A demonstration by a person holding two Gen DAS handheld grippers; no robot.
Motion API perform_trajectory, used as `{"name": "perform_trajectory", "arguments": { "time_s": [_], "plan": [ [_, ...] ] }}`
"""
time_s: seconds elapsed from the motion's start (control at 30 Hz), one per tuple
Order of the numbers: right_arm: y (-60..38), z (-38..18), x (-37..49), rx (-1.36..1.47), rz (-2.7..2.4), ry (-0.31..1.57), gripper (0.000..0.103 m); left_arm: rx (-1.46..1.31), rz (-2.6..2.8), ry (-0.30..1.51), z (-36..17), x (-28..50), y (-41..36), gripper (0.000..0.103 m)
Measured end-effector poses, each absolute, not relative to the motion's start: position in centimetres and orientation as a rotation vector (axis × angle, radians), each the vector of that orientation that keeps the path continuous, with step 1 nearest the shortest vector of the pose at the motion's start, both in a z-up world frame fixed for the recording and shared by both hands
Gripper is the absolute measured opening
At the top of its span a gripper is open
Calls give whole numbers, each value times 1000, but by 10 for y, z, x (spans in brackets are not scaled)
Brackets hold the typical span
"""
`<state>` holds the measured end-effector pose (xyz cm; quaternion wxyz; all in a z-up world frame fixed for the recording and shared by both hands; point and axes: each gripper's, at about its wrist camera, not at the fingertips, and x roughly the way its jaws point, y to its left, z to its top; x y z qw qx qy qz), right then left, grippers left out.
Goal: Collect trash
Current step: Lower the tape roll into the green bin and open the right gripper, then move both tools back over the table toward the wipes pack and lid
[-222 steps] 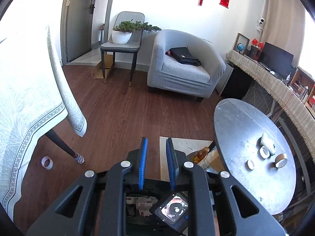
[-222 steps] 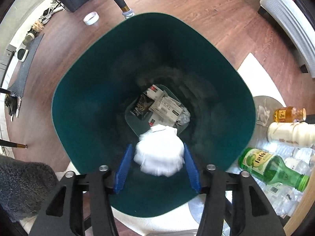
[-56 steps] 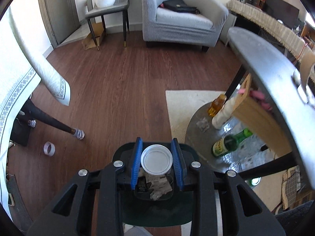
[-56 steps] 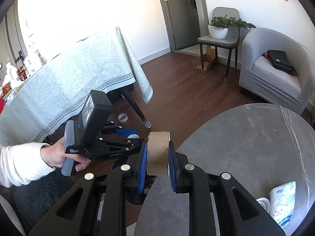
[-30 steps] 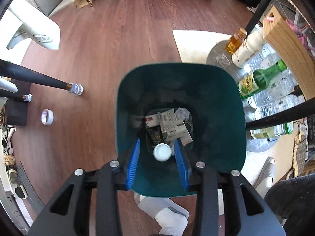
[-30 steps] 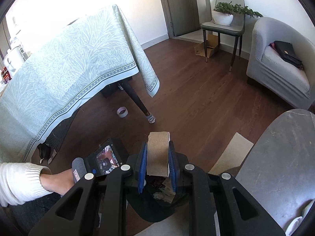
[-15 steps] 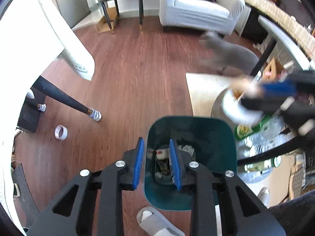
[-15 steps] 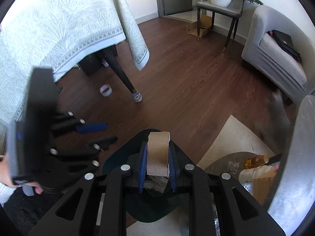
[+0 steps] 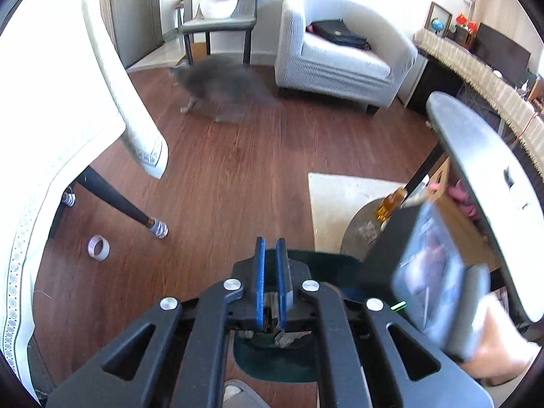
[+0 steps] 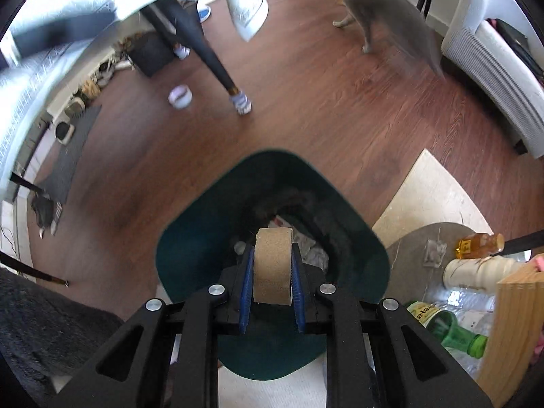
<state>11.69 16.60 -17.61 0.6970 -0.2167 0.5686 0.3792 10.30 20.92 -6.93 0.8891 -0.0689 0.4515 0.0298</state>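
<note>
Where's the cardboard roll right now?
In the right wrist view, the cardboard roll is clamped between the right gripper fingers, held directly above the open green trash bin, with the bottles off to its right.

Brown cardboard roll [image 10: 273, 265] — upright, above the dark-green bin [image 10: 190, 255].

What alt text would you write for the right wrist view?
The right tongs hold a cardboard roll over a green bin with trash in it. A blurred grey cat walks on the wood floor behind; bottles lie at the right.
</note>
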Motion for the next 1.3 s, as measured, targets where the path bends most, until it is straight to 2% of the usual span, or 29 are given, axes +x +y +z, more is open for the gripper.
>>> {"name": "perform_trajectory", "arguments": {
  "time_s": [0.47, 0.7, 0.73, 0.77, 0.8, 0.83, 1.1, 1.3],
  "plan": [
    [166, -263, 92, -651, 794, 1441, 20, -180, -16, 834, -21, 100, 182, 7],
    [163, -280, 89, -696, 778, 1460, 21, -186, -24, 812, -10, 96, 176, 7],
    [162, -281, 89, -696, 776, 1468, 23, -189, -25, 810, -9, 96, 175, 7],
    [163, -282, 88, -702, 774, 1475, 37, -191, -25, 807, -8, 96, 175, 7],
    [163, -282, 87, -708, 775, 1471, 49, -191, -25, 803, -6, 96, 175, 7],
    [163, -281, 85, -714, 782, 1464, 51, -190, -25, 799, -5, 95, 176, 7],
    [165, -253, 80, -702, 816, 1395, 51, -192, -11, 764, 7, 95, 177, 8],
    [165, -189, 78, -613, 882, 1269, 51, -172, 21, 726, 19, 95, 175, 9]
  ]
}}
